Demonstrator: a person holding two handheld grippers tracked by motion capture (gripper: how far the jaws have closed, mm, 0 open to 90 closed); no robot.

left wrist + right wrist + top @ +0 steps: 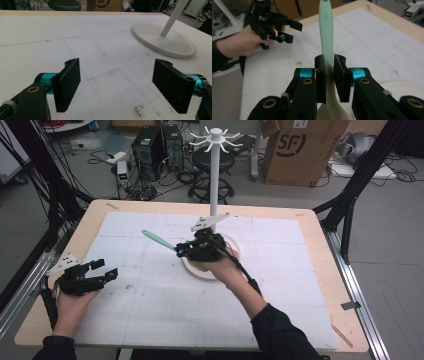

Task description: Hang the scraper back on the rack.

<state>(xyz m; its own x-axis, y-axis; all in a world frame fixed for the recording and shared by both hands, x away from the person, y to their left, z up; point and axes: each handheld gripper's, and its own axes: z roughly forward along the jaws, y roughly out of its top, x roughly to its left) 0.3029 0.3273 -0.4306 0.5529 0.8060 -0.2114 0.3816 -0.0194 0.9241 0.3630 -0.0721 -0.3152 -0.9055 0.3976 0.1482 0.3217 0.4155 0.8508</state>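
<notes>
right gripper [329,75]: jaws closed on the spatula [326,30], clamped at the neck where the green handle meets the cream blade; also seen in the high view [179,251], held over the rack base
spatula: off the table, in the right gripper; green handle [157,240] points left and away from the person in the high view, blade end hidden under the gripper
long axis: runs along the gripper's own line, handle tip straight out ahead of the jaws, tilted a bit up
left gripper [116,82]: jaws wide apart, nothing between them; low over the mat at the left edge [107,274], aimed toward the rack
rack [215,175]: white pole with hook arms on top, round base [175,47] on the mat; pole rises just behind the right gripper
key relation: hooks lie above and behind the right gripper; handle end points away from the pole, so it likely needs lifting and turning to reach a hook
nearer hand: right, right at the rack; left well apart
step (judged): carrying the spatula to hang it; not on a hook yet
risk: thin handle could pivot in the jaws
</notes>
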